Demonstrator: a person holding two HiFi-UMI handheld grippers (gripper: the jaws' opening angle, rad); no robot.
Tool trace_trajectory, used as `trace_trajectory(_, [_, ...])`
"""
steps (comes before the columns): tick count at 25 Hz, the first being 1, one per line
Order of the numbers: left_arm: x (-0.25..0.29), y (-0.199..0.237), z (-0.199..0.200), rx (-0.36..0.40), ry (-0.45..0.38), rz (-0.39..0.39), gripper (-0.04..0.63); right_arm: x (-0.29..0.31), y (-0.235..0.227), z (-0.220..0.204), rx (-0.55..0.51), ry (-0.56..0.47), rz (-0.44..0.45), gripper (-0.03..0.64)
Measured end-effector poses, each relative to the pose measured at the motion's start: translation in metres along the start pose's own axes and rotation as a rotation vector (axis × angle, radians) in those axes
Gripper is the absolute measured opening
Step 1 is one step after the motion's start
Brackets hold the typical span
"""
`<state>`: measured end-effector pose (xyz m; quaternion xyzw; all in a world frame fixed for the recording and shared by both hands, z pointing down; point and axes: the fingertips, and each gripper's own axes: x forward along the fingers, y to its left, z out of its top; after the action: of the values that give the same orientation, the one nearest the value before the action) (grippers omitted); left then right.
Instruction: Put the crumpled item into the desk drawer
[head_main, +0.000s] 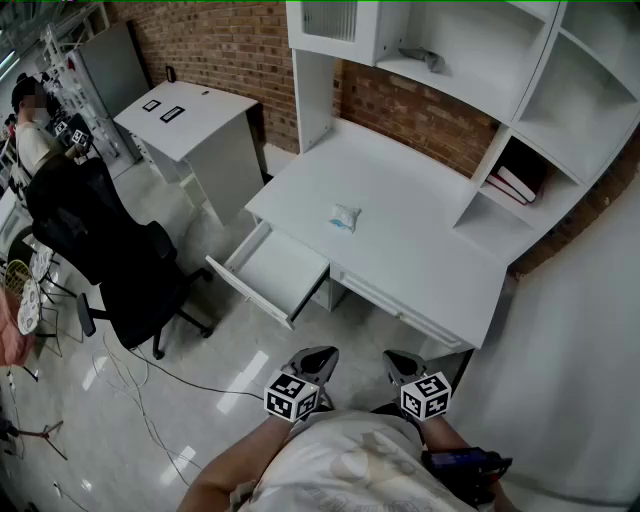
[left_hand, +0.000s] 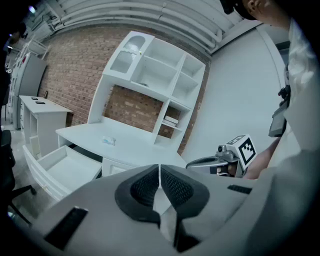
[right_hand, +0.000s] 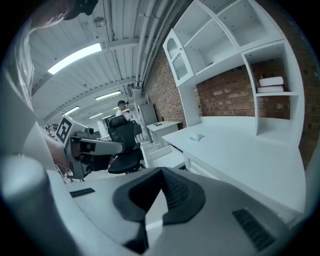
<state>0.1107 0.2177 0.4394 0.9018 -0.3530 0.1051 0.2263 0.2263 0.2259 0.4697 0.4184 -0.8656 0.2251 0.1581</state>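
- Head view: the crumpled item lies in the open on the white table, near the middle of the top. The drawer under the table's left front edge is already pulled out and looks empty. My left hand-held gripper and right hand-held gripper hang close to the body, well apart from the table, so I judge the step in hand to be the approach and pick. An office chair stands left of the drawer, apart from it, and should not block me
- Left gripper view: the left hand-held gripper is clenched, its pads meeting with nothing between them. The crumpled item shows small on the table, with the drawer below and to the left of it. The drawer sits on this side, so I'd favour this hand-held gripper for the shorter carry, and I must spread its jaws on the way in, not at the item
- Right gripper view: the right hand-held gripper is clenched too, and empty. The crumpled item lies ahead on the bare tabletop. It looks light and soft, so I'd come from above, tip down more steeply, straddle it and close gently, so that it is pinched and not shoved across the smooth top. Then I'd carry it over the front edge and let go only once it is low inside the drawer, since a light wad could bounce out
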Motion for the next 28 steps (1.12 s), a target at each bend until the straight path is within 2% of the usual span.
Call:
trace_trajectory(10, [0.015, -0.016, -0.015, -0.037, 0.022, 0.013, 0.029, -0.013, -0.020, -0.007, 0.014, 0.004, -0.001, 0.021])
trace_trajectory(17, [0.021, -0.020, -0.014, -0.002, 0.032, -0.015, 0.029, -0.012, -0.029, -0.010, 0.017, -0.008, -0.030, 0.021])
trace_trajectory(24, [0.012, -0.011, -0.018, 0.004, 0.039, -0.019, 0.029, -0.004, -0.015, -0.011, 0.040, -0.025, -0.029, 0.022])
trace_trajectory(28, [0.009, -0.005, -0.021, 0.009, 0.048, -0.029, 0.029, 0.000, -0.017, -0.012, 0.053, -0.030, -0.059, 0.022])
